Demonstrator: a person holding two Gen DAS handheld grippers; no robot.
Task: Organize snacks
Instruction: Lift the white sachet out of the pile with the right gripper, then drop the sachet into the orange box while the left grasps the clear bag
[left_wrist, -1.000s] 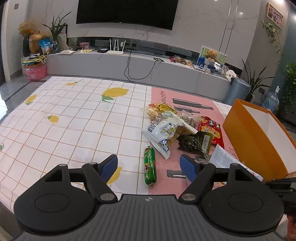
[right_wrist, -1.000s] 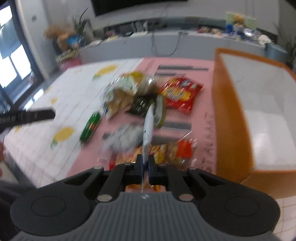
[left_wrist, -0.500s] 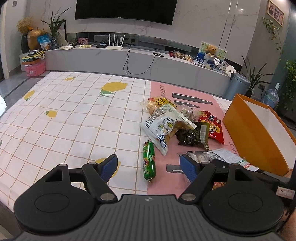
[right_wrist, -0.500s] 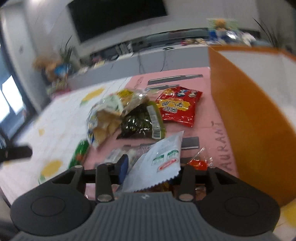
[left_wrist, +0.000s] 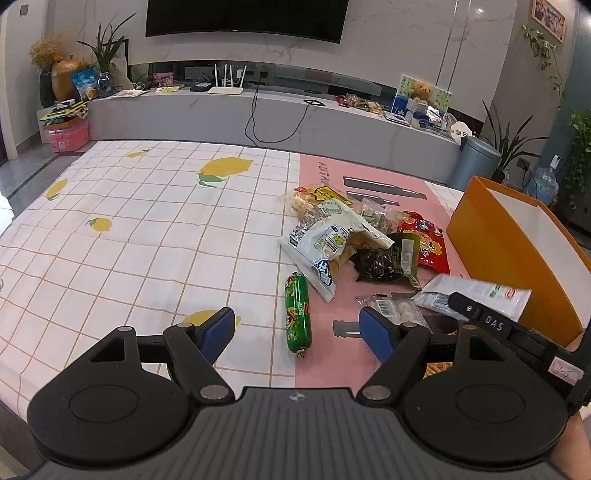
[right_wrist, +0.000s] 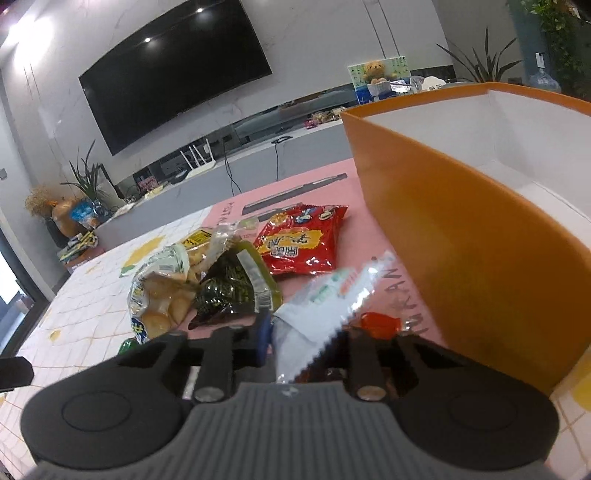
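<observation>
Okay, so from the left wrist view our left gripper (left_wrist: 297, 326) hangs spread wide with nothing between the blue pads. The sausage (left_wrist: 297, 310), a shiny green tube, lies on the tablecloth (left_wrist: 129, 240) just past them at 12 o'clock.

Our right gripper (right_wrist: 306, 336) has just been closing with the white packet (right_wrist: 325, 314) between its jaws. We can see one blue pad against the packet's left edge. The other pad is hidden behind the foil, so we're calling it a pinch. The packet is flat and crinkly with a zigzag-cut end, and its print is too blurred to read. From the left view it sits at 3 o'clock, just beside the box (left_wrist: 517, 266), with a black finger lying across it.

The box is stiff orange card, white inside, and cut off at the right edge in both views. We can't see its floor properly.

At 1 o'clock from the left gripper is the pile: a glossy red bag (right_wrist: 301, 242), a dark green seaweed pack (right_wrist: 229, 288) and a half-clear biscuit bag (left_wrist: 332, 243), all overlapping. Something in an orange wrapper (right_wrist: 380, 323) peeks out from behind the packet, mostly covered.
</observation>
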